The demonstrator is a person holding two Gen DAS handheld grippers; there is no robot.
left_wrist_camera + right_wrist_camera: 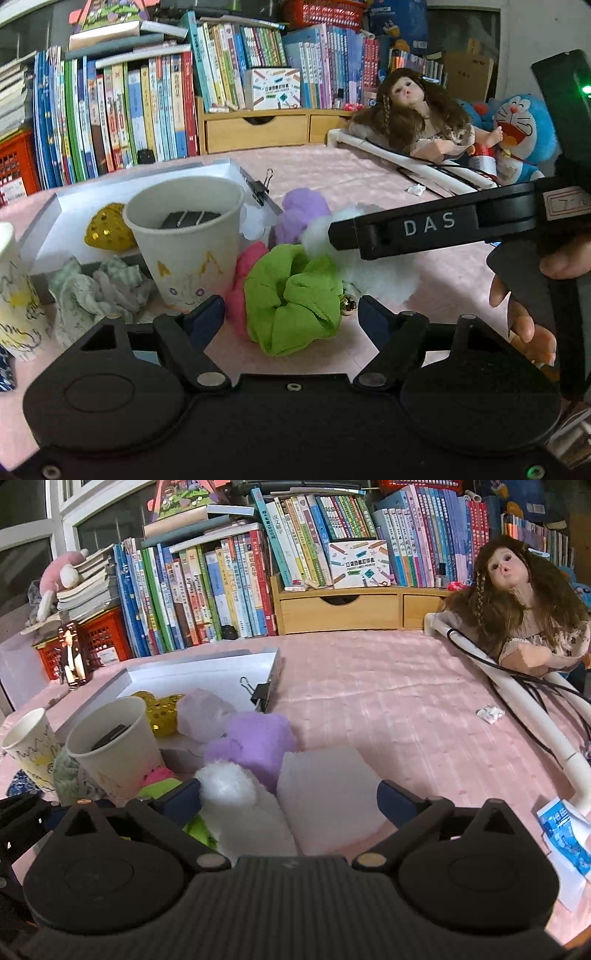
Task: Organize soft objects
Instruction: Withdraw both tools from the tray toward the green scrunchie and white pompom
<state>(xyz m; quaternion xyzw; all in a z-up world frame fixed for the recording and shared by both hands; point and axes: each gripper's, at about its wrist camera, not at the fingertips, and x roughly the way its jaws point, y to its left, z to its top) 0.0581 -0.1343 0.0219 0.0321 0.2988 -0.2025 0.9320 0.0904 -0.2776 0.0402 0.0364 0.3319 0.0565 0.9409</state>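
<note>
On the pink tablecloth, left to right: a crumpled checked cloth, a paper cup, then a ruffled green scrunchie — between the left gripper's parted, untouching jaws. A fluffy white plush and white foam block lie between the right gripper's wide-spread jaws — a purple plush just behind.

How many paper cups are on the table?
2. One cup stands beside the white tray, with something dark inside it. The other cup stands further left, at the table's edge, with yellow scribbles on it. More could be hidden out of view.
</note>
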